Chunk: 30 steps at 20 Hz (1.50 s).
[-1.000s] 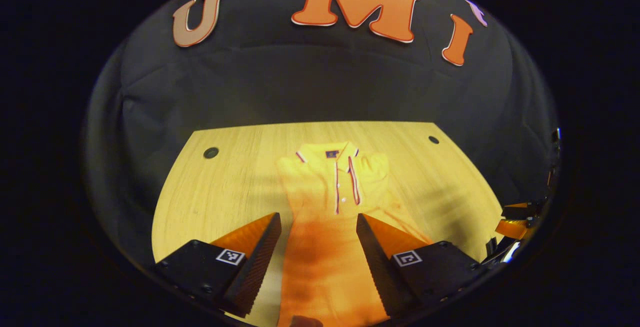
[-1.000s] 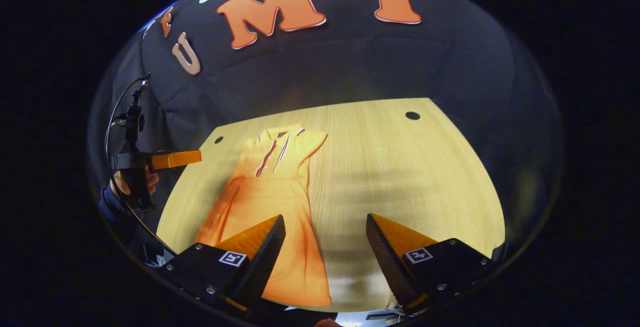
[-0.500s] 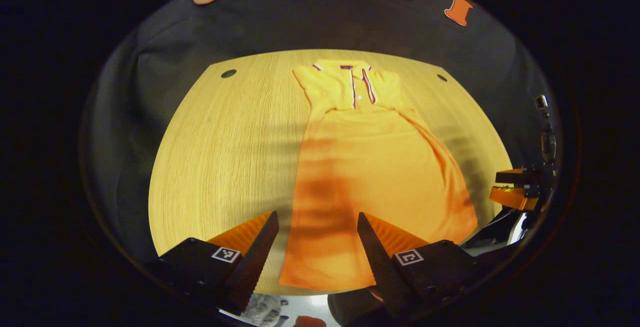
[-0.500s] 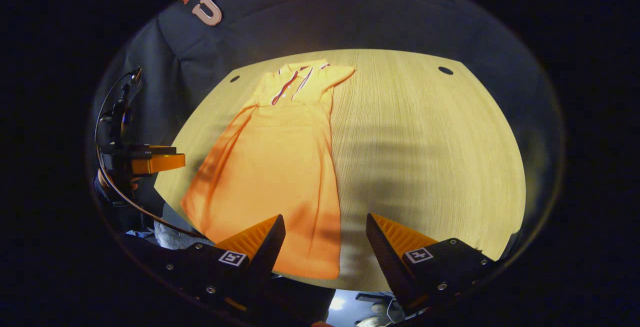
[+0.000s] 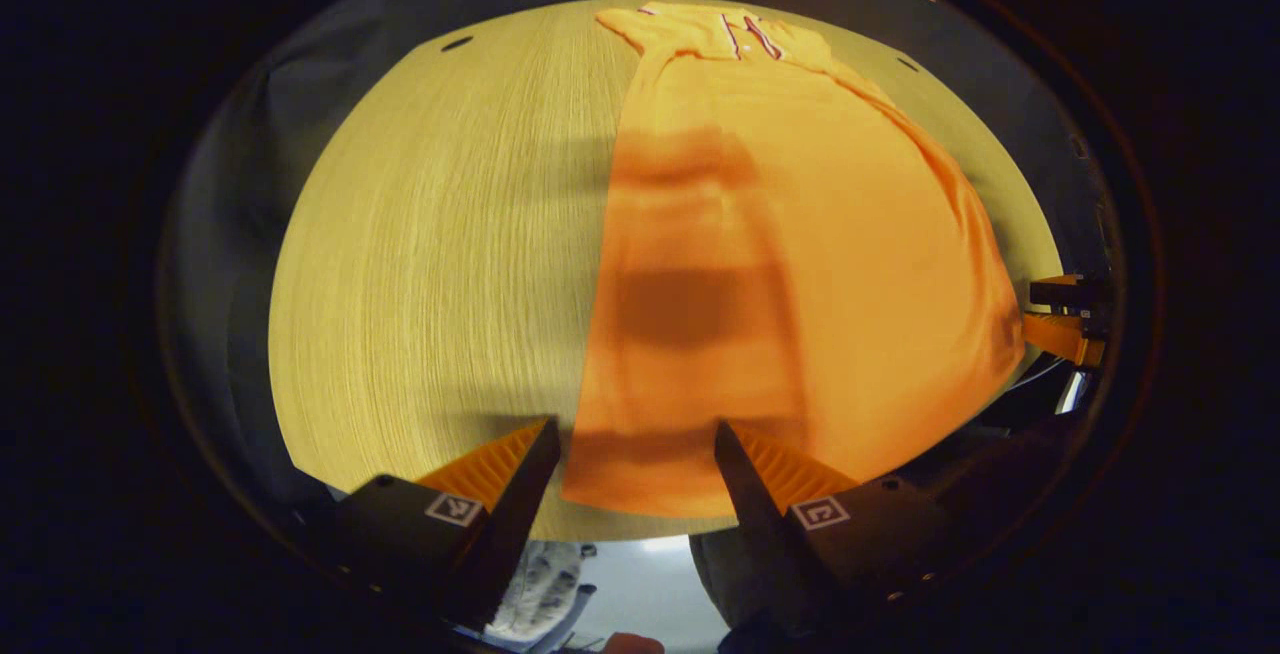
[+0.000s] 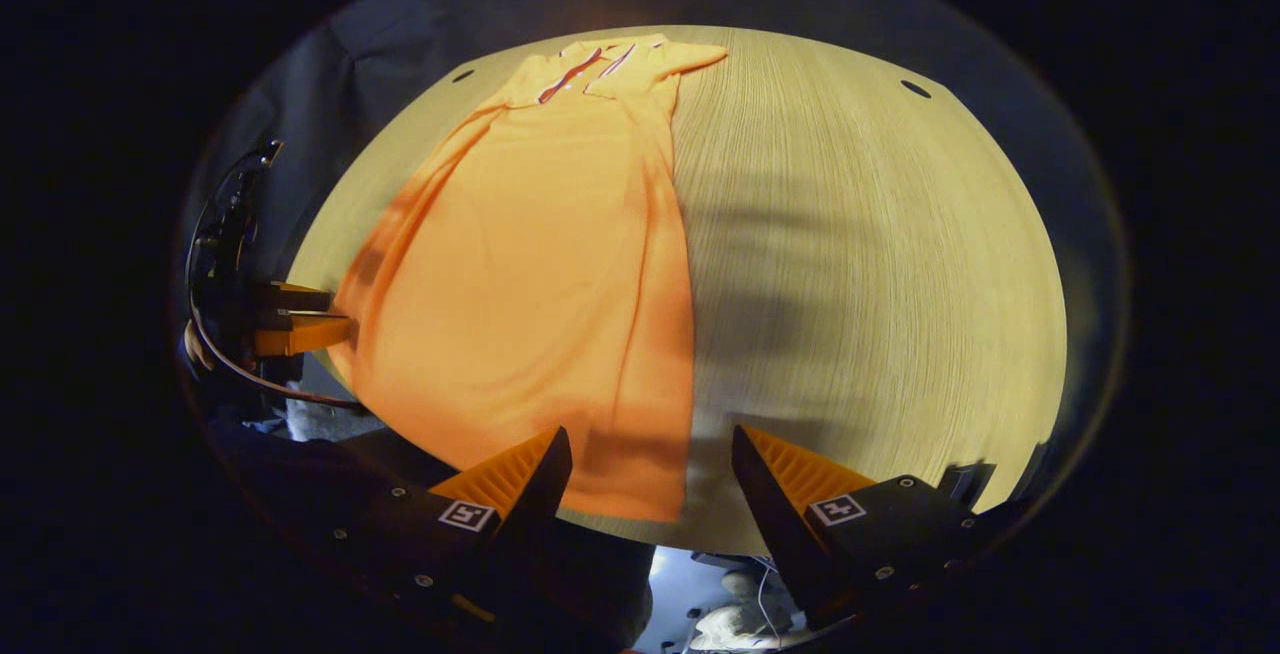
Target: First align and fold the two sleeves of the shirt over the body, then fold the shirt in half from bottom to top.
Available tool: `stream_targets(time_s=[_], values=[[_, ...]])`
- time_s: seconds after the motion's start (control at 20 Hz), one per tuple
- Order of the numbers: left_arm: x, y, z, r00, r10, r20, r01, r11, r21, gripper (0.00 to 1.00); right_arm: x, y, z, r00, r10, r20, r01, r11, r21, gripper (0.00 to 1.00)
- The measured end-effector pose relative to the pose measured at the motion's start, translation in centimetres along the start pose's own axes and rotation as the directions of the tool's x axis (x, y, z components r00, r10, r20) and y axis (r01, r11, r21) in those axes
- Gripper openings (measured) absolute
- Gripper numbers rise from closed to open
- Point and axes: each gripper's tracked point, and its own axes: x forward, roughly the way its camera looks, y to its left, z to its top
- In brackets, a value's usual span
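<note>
An orange polo shirt lies flat on the wooden table, collar at the far end and sleeves folded in over the chest. My left gripper hangs open above the near table edge, with the hem's left corner showing between its fingers. In the right gripper view the same shirt runs away from me, and my right gripper is open over the hem's right corner. Neither gripper touches the cloth. The right gripper shows far right, the left gripper far left.
The table's bare wood stretches wide to the right of the shirt, with small round holes near its far corners. The near table edge runs just under my fingers, and the floor with a person's shoes shows below it.
Both grippers have drawn back from over the shirt to the near table edge and tipped downward. The hem corners have come between their open fingers. The shirt has not moved.
</note>
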Motion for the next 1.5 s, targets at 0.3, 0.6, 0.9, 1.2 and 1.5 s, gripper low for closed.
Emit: stream_targets(time_s=[0.3,0.6,0.9,1.2,1.5], values=[[-0.6,0.1,-0.5,0.999,0.007,-0.045,-0.005,0.999,0.033,0.92,1.0,1.6,-1.1,0.999,0.004,-0.041,-0.001,0.998,0.057,0.94],[-0.8,-0.9,-0.8,0.998,0.004,-0.061,-0.003,1.000,0.013,0.11,1.3,0.6,-1.8,0.991,-0.105,-0.084,0.103,0.994,-0.020,0.59],[-0.8,-3.7,-0.8,0.991,-0.096,-0.089,0.095,0.995,-0.019,0.01,2.6,5.1,-1.8,0.983,0.162,-0.087,-0.118,0.919,0.377,0.02],[-2.3,-4.9,1.3,0.980,-0.192,-0.058,0.188,0.980,-0.071,0.01,0.4,5.9,0.3,0.972,0.236,0.000,-0.209,0.858,0.468,0.01],[-4.1,-4.5,4.1,0.974,-0.227,0.009,0.227,0.971,-0.080,0.01,-1.7,6.8,2.5,0.948,0.306,0.085,-0.304,0.803,0.513,0.01]])
